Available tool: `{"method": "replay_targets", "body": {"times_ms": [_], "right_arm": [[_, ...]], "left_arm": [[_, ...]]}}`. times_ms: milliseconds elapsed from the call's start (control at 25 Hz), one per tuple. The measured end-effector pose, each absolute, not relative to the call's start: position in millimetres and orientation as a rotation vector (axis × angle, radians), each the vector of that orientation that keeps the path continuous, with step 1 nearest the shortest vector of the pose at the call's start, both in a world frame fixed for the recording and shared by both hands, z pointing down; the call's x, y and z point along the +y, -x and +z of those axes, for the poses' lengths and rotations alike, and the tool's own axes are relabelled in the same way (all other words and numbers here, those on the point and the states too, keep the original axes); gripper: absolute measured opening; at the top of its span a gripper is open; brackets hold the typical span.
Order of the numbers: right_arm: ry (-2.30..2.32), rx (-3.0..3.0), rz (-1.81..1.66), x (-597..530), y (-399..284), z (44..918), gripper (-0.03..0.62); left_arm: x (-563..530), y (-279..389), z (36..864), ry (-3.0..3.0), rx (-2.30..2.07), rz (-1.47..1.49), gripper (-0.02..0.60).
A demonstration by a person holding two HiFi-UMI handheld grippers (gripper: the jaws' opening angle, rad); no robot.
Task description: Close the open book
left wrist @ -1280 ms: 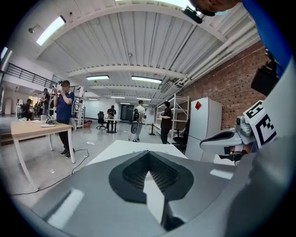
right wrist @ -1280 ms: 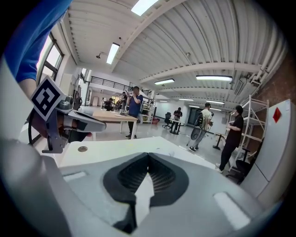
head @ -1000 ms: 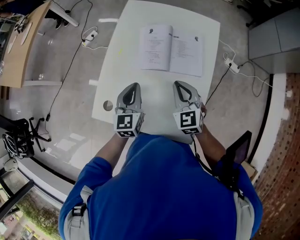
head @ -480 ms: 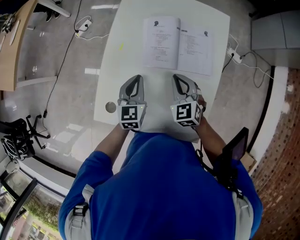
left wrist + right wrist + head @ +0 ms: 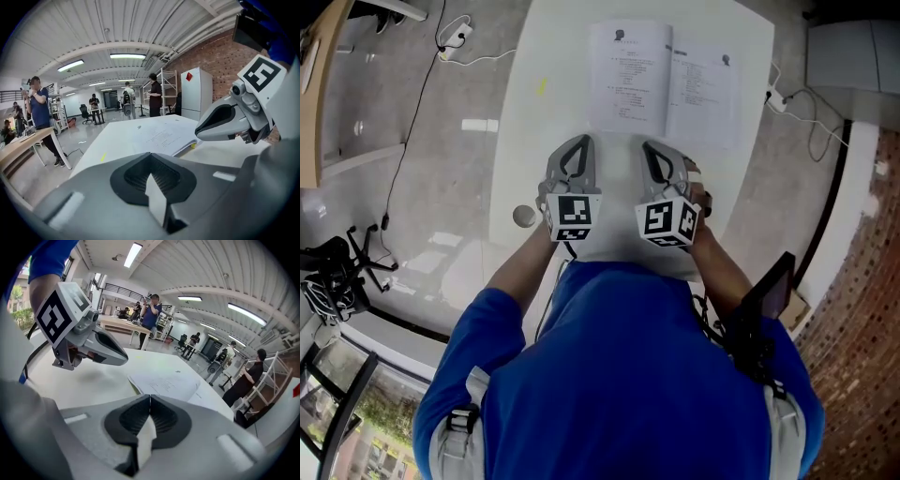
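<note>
Book: the open book (image 5: 666, 80) lies flat, pages up, at the far end of the white table (image 5: 546, 131), toward 12 o'clock from the person. Its spine runs straight away from them.
Left tongs: the left tongs (image 5: 577, 141) are pinched together with nothing between them. The tips hang near the book's near-left corner, at about 7 o'clock of it, and I'd say they're apart from the paper.
Right tongs: the right tongs (image 5: 649, 146) are closed too, and empty. The tips sit just beside the book's near edge, at about 6 o'clock, close to the spine.
Step in hand: looks like the approach. The book is fully open and neither side has been lifted.
Next move: one pair of tongs needs to reach an outer edge, at 3 or 9 o'clock. It can wedge its tip under the cover, or open to nip it, then swing that half over the spine. The other pair could steady the half that stays down.
Watch for: loose pages may lift without the cover, and the book could skate on the smooth table.
</note>
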State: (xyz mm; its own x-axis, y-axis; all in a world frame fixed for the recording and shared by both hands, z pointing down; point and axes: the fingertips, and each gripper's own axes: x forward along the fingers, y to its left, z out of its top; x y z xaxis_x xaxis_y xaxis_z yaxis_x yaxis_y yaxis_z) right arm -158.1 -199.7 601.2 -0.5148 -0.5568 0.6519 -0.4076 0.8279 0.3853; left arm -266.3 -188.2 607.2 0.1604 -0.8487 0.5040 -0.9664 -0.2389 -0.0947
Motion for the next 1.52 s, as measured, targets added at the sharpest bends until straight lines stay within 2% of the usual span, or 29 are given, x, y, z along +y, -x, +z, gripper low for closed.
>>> {"method": "replay_targets", "body": {"times_ms": [160, 240, 280, 680, 1120, 1520], "right_arm": [[-0.658, -2.136, -0.348, -202.3, 167.0, 611.1, 0.015], [-0.624, -2.115, -0.391, -203.0, 173.1, 616.9, 0.097], [-0.609, -2.107, -0.407, -203.3, 176.0, 619.9, 0.109], [-0.470, -1.872, -0.751, -210.1, 194.3, 650.2, 0.173], [-0.458, -1.895, -0.873, -217.9, 230.8, 651.1, 0.175], [-0.420, -1.948, -0.843, -216.6, 255.4, 652.3, 0.164]], "left_arm": [[-193.4, 270.1, 616.8, -2.184, -1.748, 0.702, 0.006], [-194.4, 271.6, 620.9, -2.183, -1.739, 0.714, 0.008], [-194.7, 272.2, 622.7, -2.183, -1.734, 0.717, 0.008], [-196.5, 280.6, 632.6, -2.188, -1.706, 0.675, 0.008], [-192.0, 295.7, 637.1, -2.157, -1.709, 0.647, 0.006], [-192.0, 304.6, 631.0, -2.156, -1.737, 0.616, 0.008]]}}
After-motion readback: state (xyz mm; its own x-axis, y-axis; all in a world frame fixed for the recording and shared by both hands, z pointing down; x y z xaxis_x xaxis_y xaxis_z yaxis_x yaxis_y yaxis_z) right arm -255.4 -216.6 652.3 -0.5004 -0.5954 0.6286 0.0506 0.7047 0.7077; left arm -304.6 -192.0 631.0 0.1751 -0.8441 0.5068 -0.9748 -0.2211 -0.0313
